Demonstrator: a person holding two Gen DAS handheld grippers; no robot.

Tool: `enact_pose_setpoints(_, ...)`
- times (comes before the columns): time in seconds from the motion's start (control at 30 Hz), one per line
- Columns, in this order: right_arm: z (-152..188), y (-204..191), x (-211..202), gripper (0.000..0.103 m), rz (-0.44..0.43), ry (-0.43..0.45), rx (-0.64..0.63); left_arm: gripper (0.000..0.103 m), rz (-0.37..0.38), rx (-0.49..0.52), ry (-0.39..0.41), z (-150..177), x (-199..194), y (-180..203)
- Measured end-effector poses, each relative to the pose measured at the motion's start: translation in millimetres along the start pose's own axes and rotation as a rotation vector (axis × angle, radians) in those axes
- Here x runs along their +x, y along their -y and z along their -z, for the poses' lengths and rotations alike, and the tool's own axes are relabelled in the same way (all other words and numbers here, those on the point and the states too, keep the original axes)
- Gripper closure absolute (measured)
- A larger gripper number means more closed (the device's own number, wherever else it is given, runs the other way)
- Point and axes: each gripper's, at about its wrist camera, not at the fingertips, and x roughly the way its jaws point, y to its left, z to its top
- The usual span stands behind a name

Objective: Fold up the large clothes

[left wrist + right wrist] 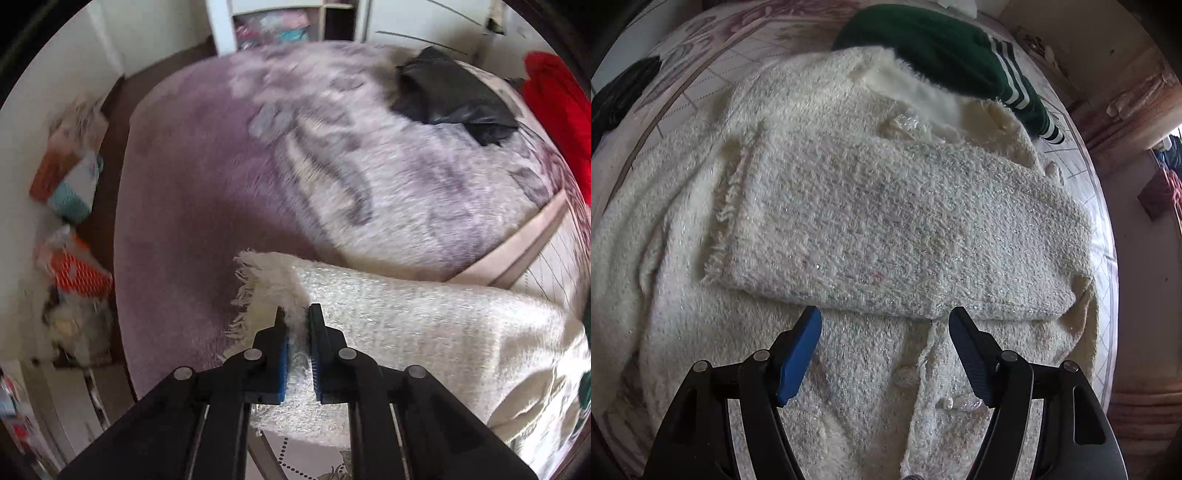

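Left gripper (295, 314): your fingers are pinched on the fringed cuff of a sleeve (266, 280) of the cream jacket (424, 332), held up over the purple rug (192, 177); the blur suggests motion.
Jacket: the cream fuzzy jacket (849, 350) lies spread on the patterned bedspread (701, 74), one sleeve (886, 229) already folded across its chest, beside a green striped garment (942, 44).
Right gripper (884, 321): your fingers stand spread and empty, hovering over the front placket, just below the folded sleeve.
Step in hand: judged to be the second sleeve fold.
Next move: carry the held cuff across the body, lay it flat, then release.
Elsewhere: black garment (450, 88); red garment (557, 118).
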Motion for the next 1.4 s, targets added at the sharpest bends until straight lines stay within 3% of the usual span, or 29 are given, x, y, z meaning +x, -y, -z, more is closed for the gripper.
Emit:
enact_pose_setpoints(0.3,-7,25,-5,0.03,-0.018,0.021,0.035,0.096,0.035,0.169,0.146,-6,-60,38)
enact_pose_setpoints(0.7,-3,80,-10,0.03,-0.058,0.047,0.068,0.097,0.141,0.423,0.272,38,-134,146)
enact_pose_setpoints(0.93,4,144,3,0.03,-0.051,0.025,0.167,0.097,0.263,0.628,0.292,99,-177,242)
enact_pose_setpoints(1.13,12,213,20,0.03,-0.033,0.001,0.283,0.097,0.373,0.816,0.261,169,-208,333)
enact_pose_setpoints(1.4,36,315,52,0.03,-0.001,-0.071,0.462,0.097,0.482,1.077,0.14,307,-219,455)
